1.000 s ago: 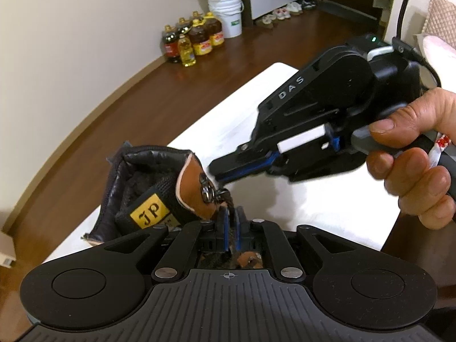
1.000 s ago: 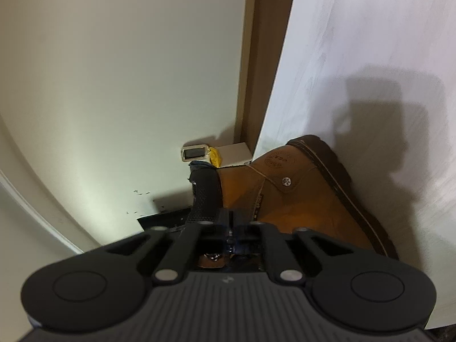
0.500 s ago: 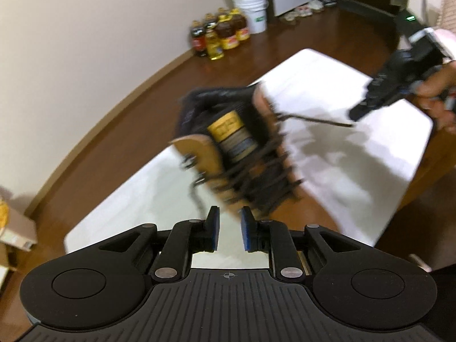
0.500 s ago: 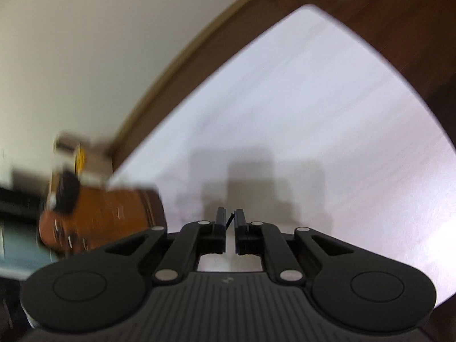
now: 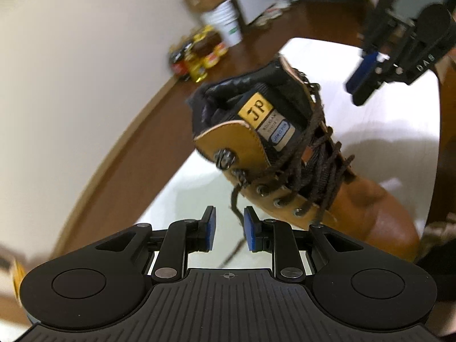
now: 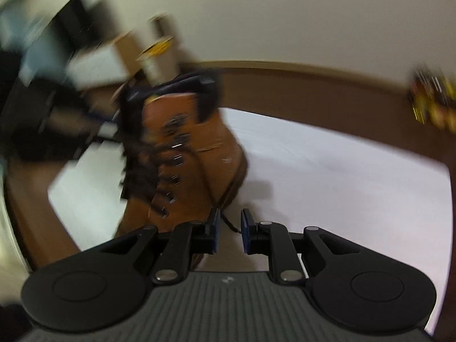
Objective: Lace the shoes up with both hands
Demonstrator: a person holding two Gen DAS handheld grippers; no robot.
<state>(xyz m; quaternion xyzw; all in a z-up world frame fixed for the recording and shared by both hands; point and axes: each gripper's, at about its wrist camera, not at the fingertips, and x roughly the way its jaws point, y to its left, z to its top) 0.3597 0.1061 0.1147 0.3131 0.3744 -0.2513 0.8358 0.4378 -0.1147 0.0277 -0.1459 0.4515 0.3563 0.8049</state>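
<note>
Boot (image 5: 336, 171) stands on the white table top (image 5: 384, 122), toe toward the near right edge in the left wrist view, collar and tongue label toward the far left edge. Tan leather upper looks stiff and fairly heavy; judged unlikely to shift under a light lace pull, but a hard tug could tip or drag it. Brown lace (image 5: 319, 154) is soft, thin cord, crossed through most of the eyelets; the upper hooks (image 5: 225, 156) appear unlaced. It will flop and slip if pinched loosely, so best taken near its free end, or close to the eyelet where it comes out.

Left gripper (image 5: 228, 228): jaws spread, having just been opening. A loose lace end (image 5: 235, 199) hangs down from the near flap through the gap; pads are not pressing on it. Gripper points steeply down at the table, just short of the boot's near side.

Right gripper (image 6: 229, 228): jaws likewise parted and just been opening. A short dark lace tail (image 6: 228, 222) lies in the gap, unpinched. Seen from the left wrist view, this gripper (image 5: 363, 77) hangs above the far right part of the table, well apart from the boot, tilted down. Right wrist view is motion-blurred; eyelet detail not readable there.

Judgement: both ends released; next grip should be a firm pinch on a lace end.
</note>
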